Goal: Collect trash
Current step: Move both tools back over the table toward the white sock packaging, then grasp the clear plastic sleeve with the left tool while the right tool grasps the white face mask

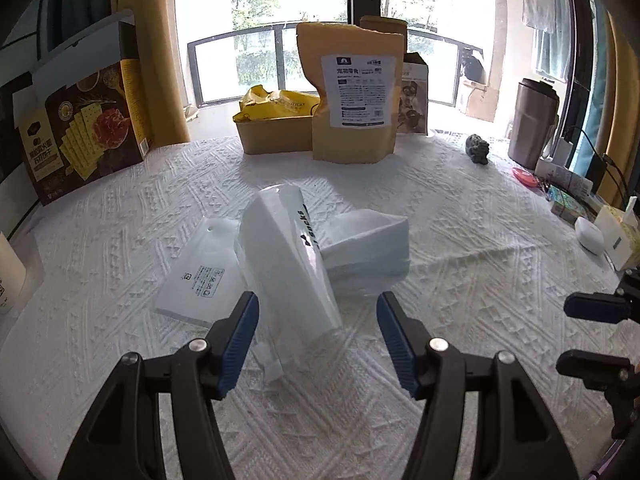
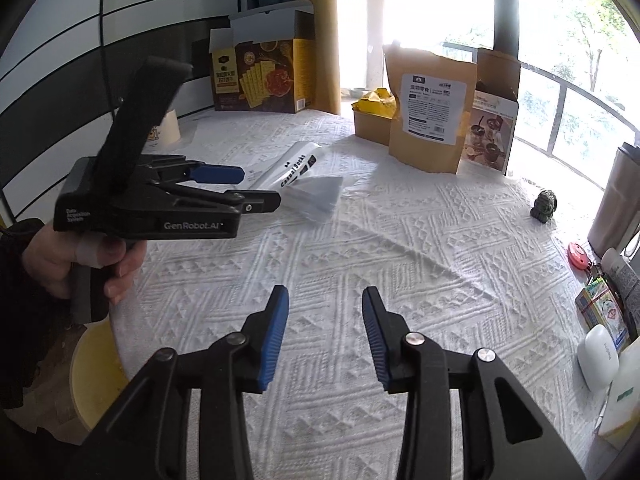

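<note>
L gripper [image 1: 316,320] open, angled over sock bag [image 1: 288,256]

bright window [image 1: 288,12] with yellow curtain [image 1: 160,40]; white textured tablecloth [image 2: 400,240] in daylight

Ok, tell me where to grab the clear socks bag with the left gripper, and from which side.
Grip the near end of the socks bag, probably best. It lies propped on other clear packaging, its long axis running away from the left gripper, and that end already sits between the open jaws. Come straight forward and down, closing across its width.
</note>
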A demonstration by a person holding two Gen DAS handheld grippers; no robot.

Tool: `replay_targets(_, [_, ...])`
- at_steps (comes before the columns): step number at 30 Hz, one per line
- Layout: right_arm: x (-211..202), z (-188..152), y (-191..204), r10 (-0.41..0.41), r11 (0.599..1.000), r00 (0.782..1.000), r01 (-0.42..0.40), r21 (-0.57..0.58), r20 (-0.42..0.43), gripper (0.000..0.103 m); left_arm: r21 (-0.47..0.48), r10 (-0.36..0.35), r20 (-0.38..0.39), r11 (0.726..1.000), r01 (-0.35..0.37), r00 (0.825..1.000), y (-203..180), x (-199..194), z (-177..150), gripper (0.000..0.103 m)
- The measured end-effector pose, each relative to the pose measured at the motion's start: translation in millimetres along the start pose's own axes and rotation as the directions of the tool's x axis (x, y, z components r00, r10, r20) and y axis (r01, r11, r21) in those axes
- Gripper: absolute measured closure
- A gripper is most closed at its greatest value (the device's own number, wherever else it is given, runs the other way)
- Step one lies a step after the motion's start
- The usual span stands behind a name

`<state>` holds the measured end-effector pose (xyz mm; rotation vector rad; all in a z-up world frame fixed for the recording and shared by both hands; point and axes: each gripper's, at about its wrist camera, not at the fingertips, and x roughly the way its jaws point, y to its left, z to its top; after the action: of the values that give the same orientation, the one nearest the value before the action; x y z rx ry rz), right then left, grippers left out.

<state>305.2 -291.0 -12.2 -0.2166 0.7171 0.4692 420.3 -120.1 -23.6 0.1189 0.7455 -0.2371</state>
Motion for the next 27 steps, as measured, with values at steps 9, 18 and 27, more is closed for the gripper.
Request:
replay_targets(9, [19,18,-11,-0.017,1.0,1.0,0.017,0.006,-0.024,0.067,-0.069,-0.024,-0.007,0.997,0.024,1.0,37,3,-4,0.099])
replay_targets(18, [61,47,-8,-0.039,0.999,0.998,0.038,-0.028,-0.054,0.066,-0.103,0.01,0.084,0.995,-0.001,0.996,72,-40,-23,0.101])
replay_targets(27, [115,82,-2,-0.024,0.998,0.998,0.02,-0.055,-0.065,0.06,-0.169,0.065,0.177,0.985,-0.034,0.982,107,-84,-39,0.101])
